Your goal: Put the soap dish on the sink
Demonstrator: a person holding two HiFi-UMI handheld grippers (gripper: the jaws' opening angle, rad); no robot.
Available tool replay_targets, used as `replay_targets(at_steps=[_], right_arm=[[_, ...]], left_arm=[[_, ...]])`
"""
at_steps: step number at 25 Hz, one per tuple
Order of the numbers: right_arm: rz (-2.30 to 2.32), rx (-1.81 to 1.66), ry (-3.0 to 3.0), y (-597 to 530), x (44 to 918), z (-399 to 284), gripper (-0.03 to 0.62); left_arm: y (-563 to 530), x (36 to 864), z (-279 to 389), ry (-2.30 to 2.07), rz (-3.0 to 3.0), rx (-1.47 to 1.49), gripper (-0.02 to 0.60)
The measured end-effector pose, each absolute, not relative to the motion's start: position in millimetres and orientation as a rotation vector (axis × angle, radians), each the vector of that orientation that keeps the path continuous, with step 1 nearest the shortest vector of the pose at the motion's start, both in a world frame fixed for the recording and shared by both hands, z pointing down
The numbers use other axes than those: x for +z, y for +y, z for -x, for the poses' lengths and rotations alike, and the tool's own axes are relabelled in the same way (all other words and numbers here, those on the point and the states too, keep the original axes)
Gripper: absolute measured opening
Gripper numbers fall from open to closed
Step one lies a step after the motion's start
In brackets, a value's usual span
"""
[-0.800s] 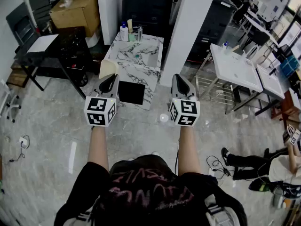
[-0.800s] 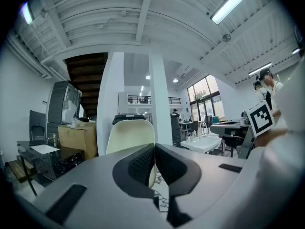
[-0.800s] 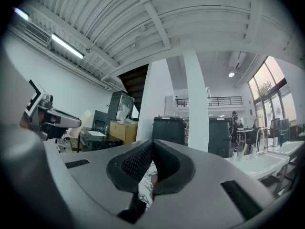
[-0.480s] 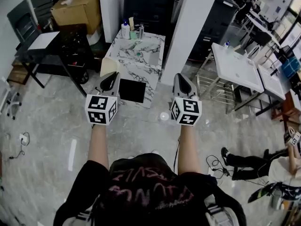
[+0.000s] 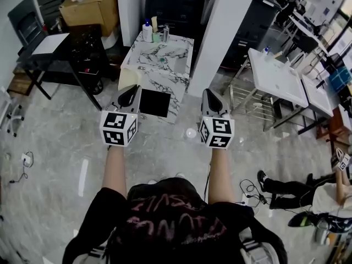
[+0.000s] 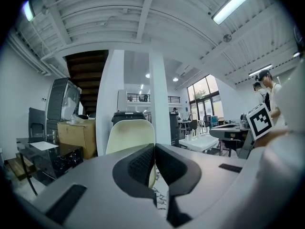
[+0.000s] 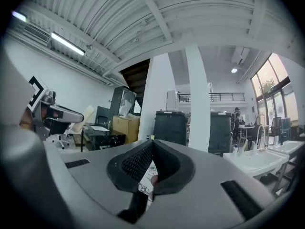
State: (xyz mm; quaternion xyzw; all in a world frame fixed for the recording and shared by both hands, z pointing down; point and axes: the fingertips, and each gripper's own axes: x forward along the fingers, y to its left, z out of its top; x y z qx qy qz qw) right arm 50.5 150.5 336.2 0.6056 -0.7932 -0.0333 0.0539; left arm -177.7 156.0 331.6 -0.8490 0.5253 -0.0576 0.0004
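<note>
A marble-topped counter (image 5: 151, 70) stands ahead on the floor, with a grey recess (image 5: 179, 65) in its top. A small green object (image 5: 162, 63) lies on the marble; it is too small to tell whether it is the soap dish. My left gripper (image 5: 132, 94) and right gripper (image 5: 211, 97) are held side by side short of the counter's near end, both shut and empty. In the left gripper view the left gripper's (image 6: 155, 145) pads meet, with a cream chair (image 6: 129, 135) beyond. In the right gripper view the right gripper (image 7: 151, 141) is likewise closed.
Bottles (image 5: 147, 32) stand at the counter's far end. A black panel (image 5: 154, 103) fronts its near end, beside the cream chair (image 5: 126, 80). A white pillar (image 5: 223, 32), a black cart (image 5: 82, 56), white tables (image 5: 275, 78) and a person on the floor (image 5: 308, 194) surround me.
The view has shifted a little, with the counter sliding slightly up the picture. Both grippers stay shut and level. The person on the floor has moved a leg.
</note>
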Motion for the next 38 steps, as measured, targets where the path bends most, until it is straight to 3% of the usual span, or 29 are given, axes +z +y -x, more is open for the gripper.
replay_targets(at_steps=[17, 38], right_arm=[[-1.864, -0.125, -2.389, 132.0, 337.1, -37.9, 0.014], [-1.844, -0.075, -2.405, -32.1, 367.1, -60.3, 0.014]], left_arm=[[141.4, 341.9, 179.4, 1.598, 2.686, -0.2, 0.02], [-20.4, 378.7, 150.9, 1.605, 2.723, -0.329, 0.02]])
